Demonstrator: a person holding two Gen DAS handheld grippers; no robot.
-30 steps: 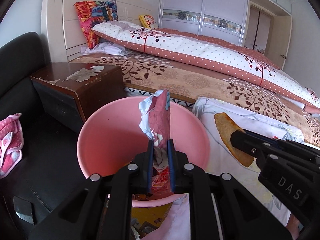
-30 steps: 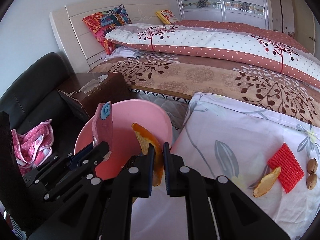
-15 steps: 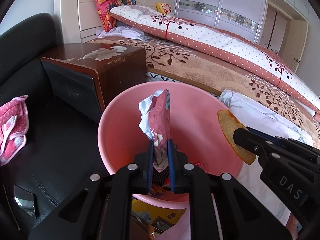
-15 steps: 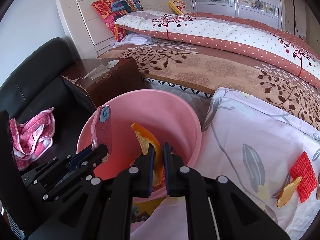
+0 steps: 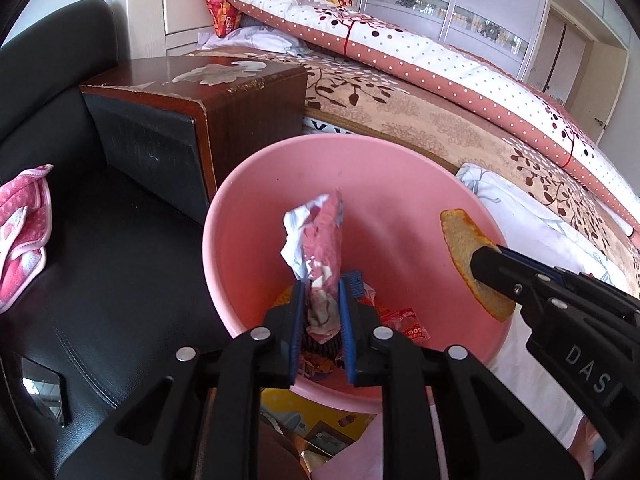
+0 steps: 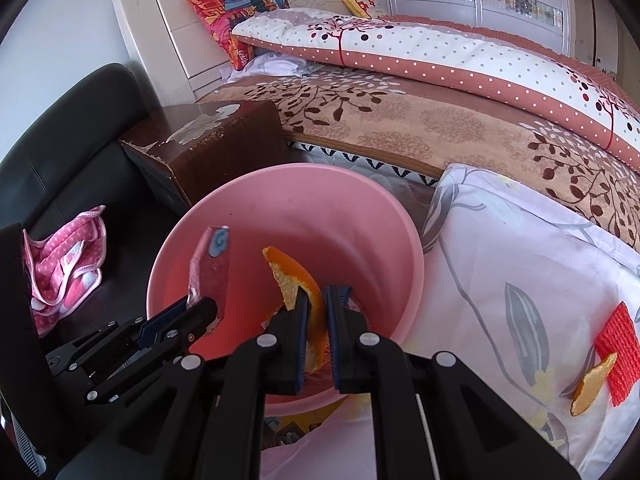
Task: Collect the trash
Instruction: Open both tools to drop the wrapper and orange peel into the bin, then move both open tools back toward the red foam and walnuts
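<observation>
A pink bin (image 5: 248, 216) stands between a black sofa and the bed; it shows in the right wrist view too (image 6: 320, 196). My left gripper (image 5: 322, 280) holds a crumpled pink and white wrapper (image 5: 320, 236) over the bin's inside, its jaws loosened a little around it. My right gripper (image 6: 318, 292) holds an orange peel (image 6: 294, 276) over the bin, jaws also slightly parted. The peel also shows in the left wrist view (image 5: 464, 252). Wrappers (image 5: 408, 322) lie at the bin's bottom.
A brown nightstand (image 5: 192, 104) stands behind the bin. A pink cloth (image 6: 64, 264) lies on the black sofa (image 5: 100, 260). On the floral sheet (image 6: 520, 264) lie another orange peel (image 6: 592, 384) and a red mesh piece (image 6: 618, 352). The bed (image 6: 400, 120) lies beyond.
Both grippers have moved forward and down over the bin. The jaws of both have widened slightly around the wrapper and the peel.
</observation>
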